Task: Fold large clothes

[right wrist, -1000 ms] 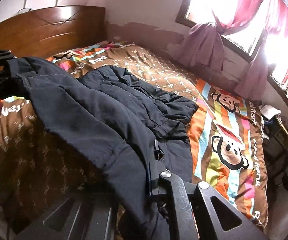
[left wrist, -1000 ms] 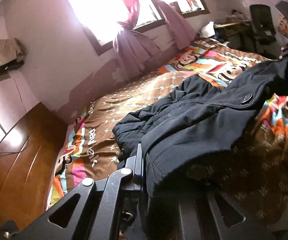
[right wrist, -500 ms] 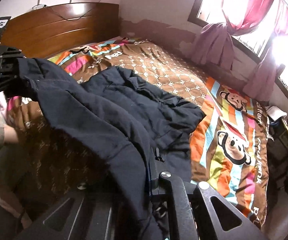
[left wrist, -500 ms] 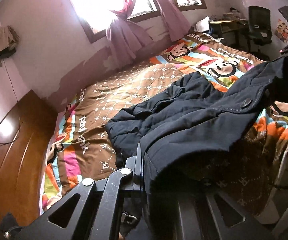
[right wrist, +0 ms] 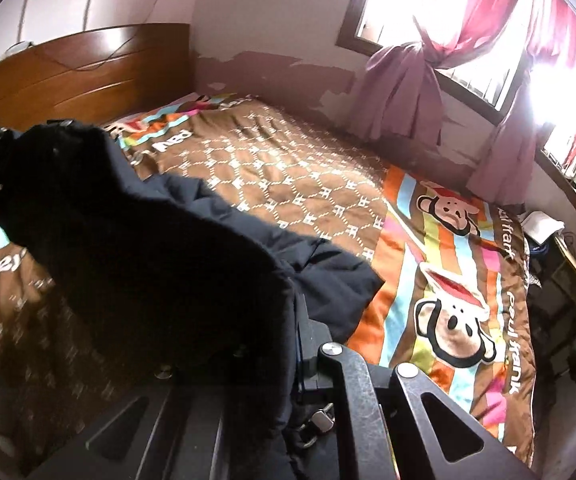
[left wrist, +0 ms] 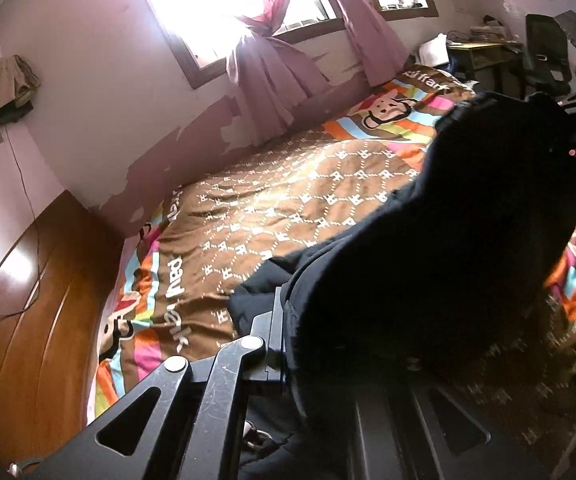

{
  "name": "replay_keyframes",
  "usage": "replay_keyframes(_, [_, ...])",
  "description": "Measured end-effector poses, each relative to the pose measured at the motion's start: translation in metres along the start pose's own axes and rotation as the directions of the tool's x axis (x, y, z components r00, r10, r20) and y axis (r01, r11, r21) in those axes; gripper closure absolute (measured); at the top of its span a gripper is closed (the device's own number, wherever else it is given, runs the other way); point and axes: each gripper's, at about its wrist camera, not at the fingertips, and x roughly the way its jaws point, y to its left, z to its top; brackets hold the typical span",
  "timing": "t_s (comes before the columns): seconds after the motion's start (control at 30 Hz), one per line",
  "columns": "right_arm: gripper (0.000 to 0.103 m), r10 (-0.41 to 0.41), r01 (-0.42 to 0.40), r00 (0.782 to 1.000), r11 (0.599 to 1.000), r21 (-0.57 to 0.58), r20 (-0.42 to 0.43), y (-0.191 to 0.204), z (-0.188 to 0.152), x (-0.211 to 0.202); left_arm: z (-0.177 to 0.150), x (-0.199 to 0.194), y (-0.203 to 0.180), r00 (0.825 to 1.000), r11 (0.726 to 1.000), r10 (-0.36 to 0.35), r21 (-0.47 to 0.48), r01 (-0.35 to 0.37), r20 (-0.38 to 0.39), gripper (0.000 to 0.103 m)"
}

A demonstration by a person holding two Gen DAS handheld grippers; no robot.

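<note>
**Jacket held up between two clenched grippers above the bed**

Jacket, dark navy and padded, hangs as a raised span with its far part still lying rumpled on the bedspread. The left gripper has its fingers clamped hard on one edge of the cloth, which spills over them and hides the right-hand finger. The right gripper is likewise pinched tight on the opposite edge, the fabric draped over its left side. In the left wrist view the right gripper appears at the far right with the cloth bunched at its tip; in the right wrist view the left one shows at the far left, gripping its own end.

Beneath lies a bed covered by a brown patterned bedspread with bright stripes and cartoon monkey faces. A wooden headboard stands at the far left in the right wrist view. Along the far wall, where the paint is peeling, a window glares with daylight, and pink curtains are tied back in knots. At the foot of the bed, far right, sit a cluttered desk and a black chair.
</note>
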Motion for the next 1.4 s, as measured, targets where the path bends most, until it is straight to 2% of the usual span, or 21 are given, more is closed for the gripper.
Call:
replay_keyframes(0.3, [0.097, -0.003, 0.003, 1.000, 1.000, 0.017, 0.004, -0.021, 0.031, 0.082, 0.015, 0.085, 0.022, 0.999, 0.999, -0.003, -0.046, 0.001, -0.036, 0.099])
replay_keyframes(0.7, [0.097, 0.005, -0.004, 0.999, 1.000, 0.015, -0.036, -0.036, 0.040, 0.186, 0.015, 0.184, 0.030, 0.996, 0.999, -0.005, -0.040, 0.001, -0.090, 0.099])
replay_keyframes(0.83, [0.097, 0.002, -0.001, 0.998, 1.000, 0.021, -0.056, -0.038, 0.043, 0.213, 0.009, 0.216, 0.039, 0.992, 0.997, -0.027, -0.081, 0.017, -0.124, 0.098])
replay_keyframes(1.1, [0.095, 0.024, -0.018, 0.998, 0.995, 0.093, -0.063, -0.039, 0.043, 0.251, 0.008, 0.236, 0.054, 0.991, 0.983, -0.073, -0.173, 0.053, -0.113, 0.092])
replay_keyframes(1.2, [0.093, 0.037, -0.031, 0.998, 0.993, 0.118, -0.050, -0.041, 0.039, 0.255, 0.011, 0.230, 0.058, 0.993, 0.976, -0.082, -0.207, 0.063, -0.082, 0.082])
replay_keyframes(1.23, [0.092, 0.042, -0.035, 0.998, 0.991, 0.127, -0.048, -0.042, 0.039, 0.255, 0.012, 0.227, 0.061, 0.995, 0.974, -0.069, -0.220, 0.052, -0.070, 0.070])
replay_keyframes(1.27, [0.092, 0.043, -0.037, 0.998, 0.991, 0.131, -0.048, -0.043, 0.040, 0.256, 0.014, 0.225, 0.064, 0.997, 0.970, -0.059, -0.238, 0.043, -0.058, 0.052])
replay_keyframes(1.33, [0.092, 0.040, -0.034, 0.998, 0.992, 0.124, -0.045, -0.042, 0.040, 0.255, 0.017, 0.217, 0.071, 0.998, 0.957, -0.057, -0.285, 0.052, -0.010, 0.034])
replay_keyframes(1.4, [0.092, 0.037, -0.032, 0.998, 0.993, 0.116, -0.041, -0.042, 0.041, 0.254, 0.020, 0.210, 0.079, 0.997, 0.944, -0.070, -0.322, 0.073, 0.023, 0.032])
